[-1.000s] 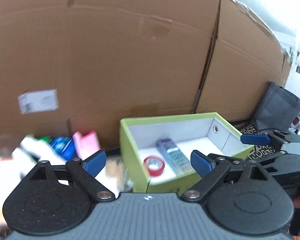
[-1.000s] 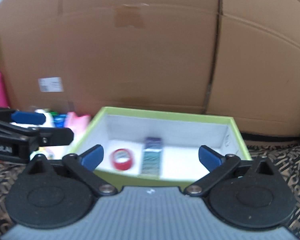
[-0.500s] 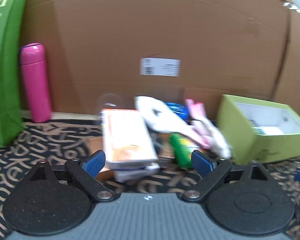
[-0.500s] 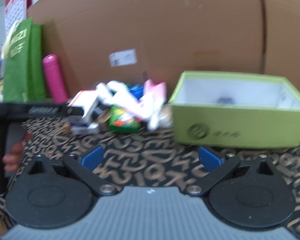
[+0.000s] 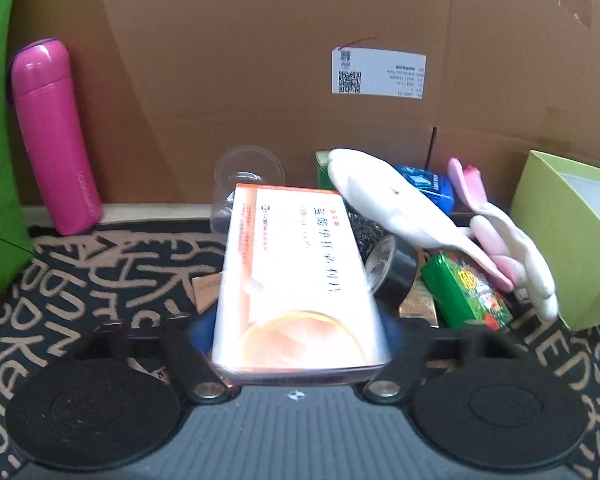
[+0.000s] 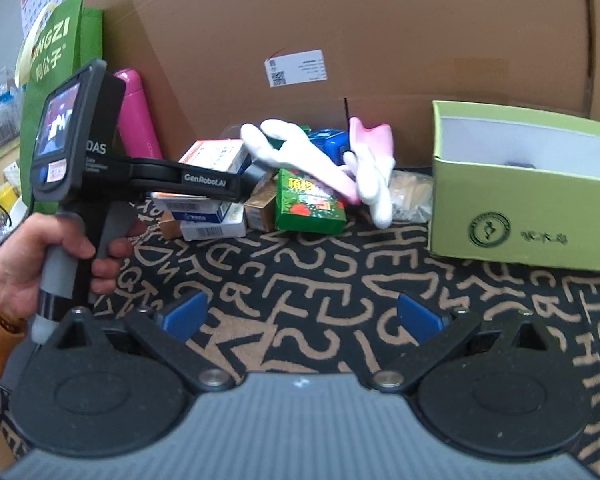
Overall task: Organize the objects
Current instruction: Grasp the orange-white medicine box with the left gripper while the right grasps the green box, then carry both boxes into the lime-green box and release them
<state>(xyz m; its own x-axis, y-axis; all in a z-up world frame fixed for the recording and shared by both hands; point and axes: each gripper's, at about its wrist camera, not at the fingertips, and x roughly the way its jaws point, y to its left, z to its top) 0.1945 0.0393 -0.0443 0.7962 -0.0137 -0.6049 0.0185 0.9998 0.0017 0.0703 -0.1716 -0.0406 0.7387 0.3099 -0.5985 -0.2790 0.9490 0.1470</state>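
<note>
Black matting point(image 6: 300, 280) printed with tan letters is carrying everything, with a wall of brown cardboard point(image 5: 260, 60) standing behind. Nearest in the right wrist view, the right gripper point(image 6: 302, 316) is hanging wide open over bare mat, holding nothing; only this view is showing the person's left hand point(image 6: 40, 256) gripping the other tool's handle, and the lime green box point(image 6: 516, 208) whole, well apart from the pile. Only the left wrist view is showing a clear plastic cup point(image 5: 246, 176) and a black tape roll point(image 5: 392, 272) in the clutter. There the left gripper point(image 5: 296, 332) has just been closing its jaws; the white and orange box point(image 5: 296, 280) is lying between them, its near end blurred, so whether the pads are pressing cannot be told. Farther off, a white plush toy point(image 5: 396, 208) is draping over a green carton point(image 5: 468, 292), and a pink flask point(image 5: 52, 136) is standing upright against the cardboard
</note>
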